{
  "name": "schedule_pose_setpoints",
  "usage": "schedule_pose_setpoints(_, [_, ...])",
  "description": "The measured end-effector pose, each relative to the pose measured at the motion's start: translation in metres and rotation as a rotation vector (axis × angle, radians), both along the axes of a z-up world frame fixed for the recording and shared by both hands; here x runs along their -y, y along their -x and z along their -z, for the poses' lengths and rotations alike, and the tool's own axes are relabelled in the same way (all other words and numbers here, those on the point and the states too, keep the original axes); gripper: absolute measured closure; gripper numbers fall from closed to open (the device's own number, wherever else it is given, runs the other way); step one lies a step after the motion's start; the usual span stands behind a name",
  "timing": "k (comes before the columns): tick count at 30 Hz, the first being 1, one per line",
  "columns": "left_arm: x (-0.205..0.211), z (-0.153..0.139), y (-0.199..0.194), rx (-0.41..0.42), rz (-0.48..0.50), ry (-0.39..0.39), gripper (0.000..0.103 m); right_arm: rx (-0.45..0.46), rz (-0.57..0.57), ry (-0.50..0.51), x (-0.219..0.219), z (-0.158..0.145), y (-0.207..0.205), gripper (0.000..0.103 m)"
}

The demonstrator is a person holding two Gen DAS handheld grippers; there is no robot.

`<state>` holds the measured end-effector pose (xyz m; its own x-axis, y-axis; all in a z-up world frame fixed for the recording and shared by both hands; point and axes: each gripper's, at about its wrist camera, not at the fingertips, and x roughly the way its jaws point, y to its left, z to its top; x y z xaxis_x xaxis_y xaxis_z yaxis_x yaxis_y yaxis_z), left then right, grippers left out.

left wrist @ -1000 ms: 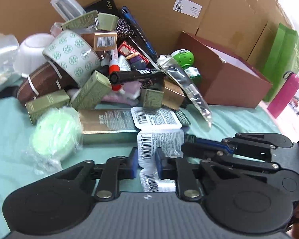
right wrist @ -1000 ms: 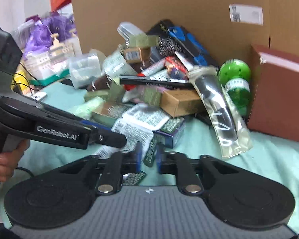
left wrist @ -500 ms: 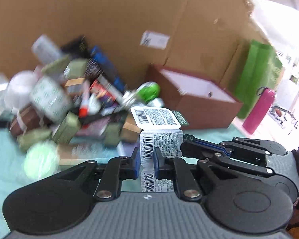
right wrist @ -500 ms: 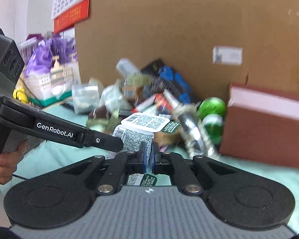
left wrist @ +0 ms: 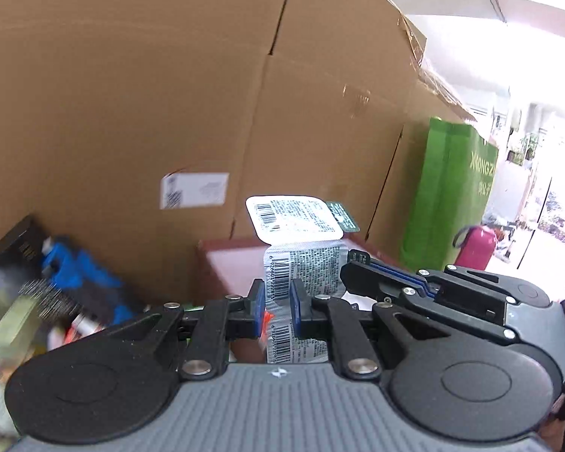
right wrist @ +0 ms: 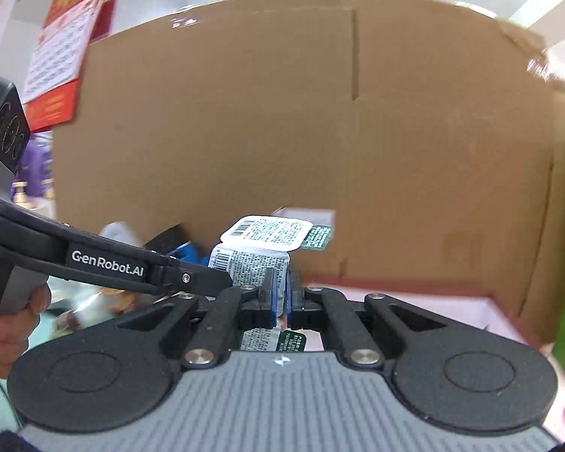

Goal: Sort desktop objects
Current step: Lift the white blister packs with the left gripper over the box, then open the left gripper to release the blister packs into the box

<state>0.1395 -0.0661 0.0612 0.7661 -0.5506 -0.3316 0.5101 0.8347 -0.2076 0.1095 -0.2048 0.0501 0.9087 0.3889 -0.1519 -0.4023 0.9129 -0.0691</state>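
A strip of white foil-lidded blister packs with barcodes (left wrist: 299,241) hangs in the air, held by both grippers. My left gripper (left wrist: 277,301) is shut on its lower part. My right gripper (right wrist: 278,297) is shut on the same strip (right wrist: 260,248), gripping it from the right side; its black fingers show in the left wrist view (left wrist: 388,282). The strip's top pack, with a small dark green tab, stands upright above the fingers. The strip is over the near edge of the open maroon box (left wrist: 229,256).
A tall brown cardboard wall (left wrist: 169,94) stands behind. The pile of mixed objects (left wrist: 56,293) lies blurred at lower left. A green bag (left wrist: 452,196) and a pink bottle (left wrist: 474,245) stand at right. The maroon box's pale inside shows in the right wrist view (right wrist: 414,301).
Both grippers have lifted the blister strip up off the green table cloth and carried it right, away from the pile and over the maroon box. Both views tilted upward.
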Motion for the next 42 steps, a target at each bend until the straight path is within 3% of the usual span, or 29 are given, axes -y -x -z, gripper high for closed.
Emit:
schedule_pose_setpoints(7, [0.042, 0.01, -0.053, -0.039, 0.013, -0.032, 0.09, -0.017, 0.112, 0.004, 0.018, 0.0, -0.058, 0.101])
schedule_pose_setpoints(18, [0.067, 0.041, -0.096, -0.143, 0.002, -0.116, 0.089, -0.18, 0.157, -0.022, 0.036, 0.033, -0.121, 0.1])
schedule_pose_setpoints(21, [0.067, 0.045, -0.099, -0.145, -0.034, -0.125, 0.078, -0.209, 0.154, -0.021, 0.035, 0.038, -0.129, 0.097])
schedule_pose_setpoints(23, [0.063, 0.046, -0.102, -0.164, -0.078, -0.127, 0.056, -0.228, 0.157, -0.015, 0.028, 0.046, -0.124, 0.097])
schedule_pose_setpoints(24, [0.059, 0.046, -0.104, -0.176, -0.06, -0.091, 0.051, -0.237, 0.16, -0.008, 0.03, 0.048, -0.124, 0.093])
schedule_pose_setpoints(25, [0.054, 0.046, -0.104, -0.189, -0.032, -0.048, 0.042, -0.243, 0.166, -0.002, 0.031, 0.049, -0.123, 0.067])
schedule_pose_setpoints(26, [0.05, 0.045, -0.103, -0.192, -0.036, -0.017, 0.034, -0.247, 0.171, 0.002, 0.033, 0.05, -0.122, 0.054])
schedule_pose_setpoints(29, [0.045, 0.04, -0.096, -0.185, -0.005, 0.034, 0.009, -0.211, 0.221, 0.03, 0.033, 0.051, -0.115, 0.037])
schedule_pose_setpoints(31, [0.045, 0.036, -0.088, -0.152, -0.028, 0.023, 0.005, -0.197, 0.221, 0.032, 0.033, 0.05, -0.111, 0.013])
schedule_pose_setpoints(34, [0.052, 0.031, -0.079, -0.114, -0.026, -0.002, 0.003, -0.167, 0.233, 0.032, 0.033, 0.046, -0.104, 0.012])
schedule_pose_setpoints(42, [0.052, 0.026, -0.064, -0.117, -0.007, -0.005, 0.003, -0.157, 0.234, 0.05, 0.03, 0.038, -0.091, 0.01])
